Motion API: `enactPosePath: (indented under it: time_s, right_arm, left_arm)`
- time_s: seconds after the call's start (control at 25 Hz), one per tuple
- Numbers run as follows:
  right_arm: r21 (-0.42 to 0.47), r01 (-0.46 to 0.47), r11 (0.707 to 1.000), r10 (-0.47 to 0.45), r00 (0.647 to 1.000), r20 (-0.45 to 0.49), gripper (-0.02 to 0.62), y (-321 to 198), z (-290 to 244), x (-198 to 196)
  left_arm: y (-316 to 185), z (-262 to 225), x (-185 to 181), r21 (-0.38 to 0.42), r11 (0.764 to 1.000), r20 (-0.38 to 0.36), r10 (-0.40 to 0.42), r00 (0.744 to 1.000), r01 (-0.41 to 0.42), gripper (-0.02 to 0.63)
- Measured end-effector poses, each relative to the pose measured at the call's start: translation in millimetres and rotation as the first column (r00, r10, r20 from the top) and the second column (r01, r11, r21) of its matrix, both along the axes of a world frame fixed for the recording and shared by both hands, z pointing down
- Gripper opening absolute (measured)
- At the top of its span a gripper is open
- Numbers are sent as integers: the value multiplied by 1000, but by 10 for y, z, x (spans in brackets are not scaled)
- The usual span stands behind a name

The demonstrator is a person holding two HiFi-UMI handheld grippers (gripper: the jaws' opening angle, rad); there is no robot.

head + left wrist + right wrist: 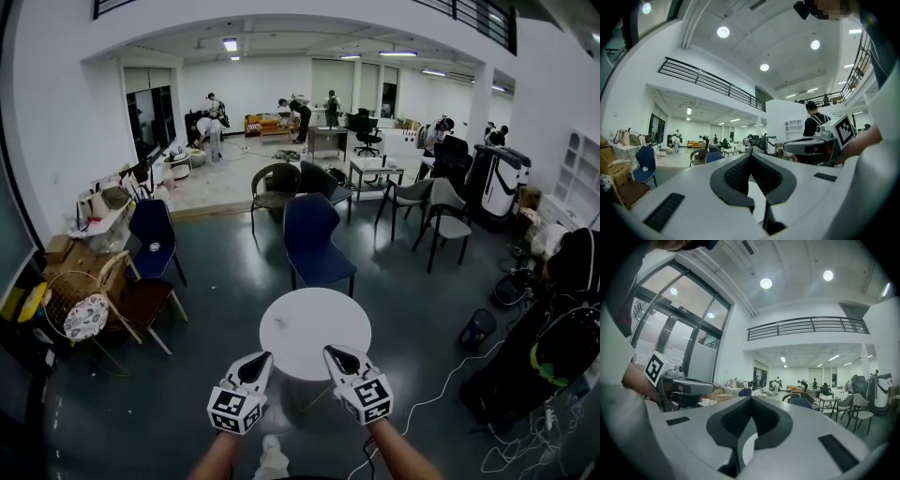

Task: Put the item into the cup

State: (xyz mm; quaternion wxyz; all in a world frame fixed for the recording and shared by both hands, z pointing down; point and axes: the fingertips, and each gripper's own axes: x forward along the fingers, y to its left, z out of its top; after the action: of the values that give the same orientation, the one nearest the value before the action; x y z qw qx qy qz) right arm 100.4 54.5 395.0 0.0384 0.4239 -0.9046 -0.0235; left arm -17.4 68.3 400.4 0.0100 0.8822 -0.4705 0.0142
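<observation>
In the head view a small round white table (314,319) stands in front of me with a bare top; I see no cup and no item on it. My left gripper (260,362) hovers over the table's near left edge and my right gripper (337,354) over its near right edge, side by side and both pointing forward. In the left gripper view, the left gripper (751,156) has its dark pads meeting at the tips with nothing between them. The right gripper (751,399) looks the same in its own view, shut and empty. Each gripper view also catches the other gripper to the side.
A blue chair (314,239) stands just behind the table, and a darker blue one (153,239) to the left. A wooden chair with a round cushion (84,314) is at the left. A black bin (476,328), floor cables (450,380) and dark bags (553,356) lie at the right. People stand far back.
</observation>
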Motion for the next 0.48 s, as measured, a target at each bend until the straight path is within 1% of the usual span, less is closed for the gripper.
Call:
enactPosePath:
  time_s: [0.16, 0.36, 0.48]
  right_arm:
    - [-10, 6, 1000, -6, 1000, -4, 17, 222, 54, 136]
    - [-16, 16, 1000, -16, 1000, -3, 17, 397, 103, 128]
    - [-22, 17, 1000, -17, 1000, -4, 17, 473, 118, 187]
  left_arm:
    - [222, 24, 132, -4, 1000, -2, -7, 1000, 7, 17]
    - [402, 93, 140, -14, 1000, -2, -14, 1000, 14, 17]
    - [467, 123, 183, -27, 999, -9, -21, 1000, 21, 17]
